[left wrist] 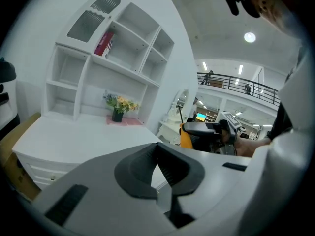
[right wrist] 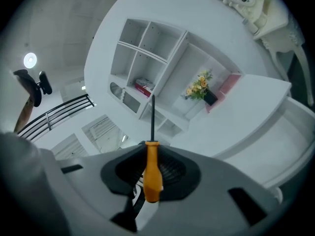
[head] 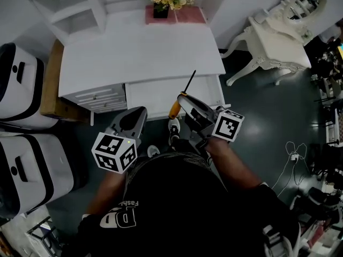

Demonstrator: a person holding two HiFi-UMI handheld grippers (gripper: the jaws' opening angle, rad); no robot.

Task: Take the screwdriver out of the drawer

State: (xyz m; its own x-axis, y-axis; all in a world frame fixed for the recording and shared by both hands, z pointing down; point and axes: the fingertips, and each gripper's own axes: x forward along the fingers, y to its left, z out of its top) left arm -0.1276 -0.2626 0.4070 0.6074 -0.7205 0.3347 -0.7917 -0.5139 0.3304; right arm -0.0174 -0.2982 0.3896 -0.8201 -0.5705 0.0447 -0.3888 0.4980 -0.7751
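At upper centre of the head view stands the white desk (head: 139, 52), its drawer (head: 155, 96) open at the frame's middle. Below it, we note the left gripper (head: 135, 116) with jaws pressed together on nothing, and the right gripper (head: 186, 105) pinching the screwdriver (head: 176, 107) by its orange handle, over the drawer's front. We judge it light, rigid and smooth-handled, apt to pivot; mid-handle is the sound hold.

screwdriver (right wrist: 152, 163): glossy orange plastic handle, dark metal shaft | desk (head: 139, 52): smooth matt white

Orange-handled screwdriver (right wrist: 152, 175) gripped by handle in right tongs (right wrist: 150, 167).
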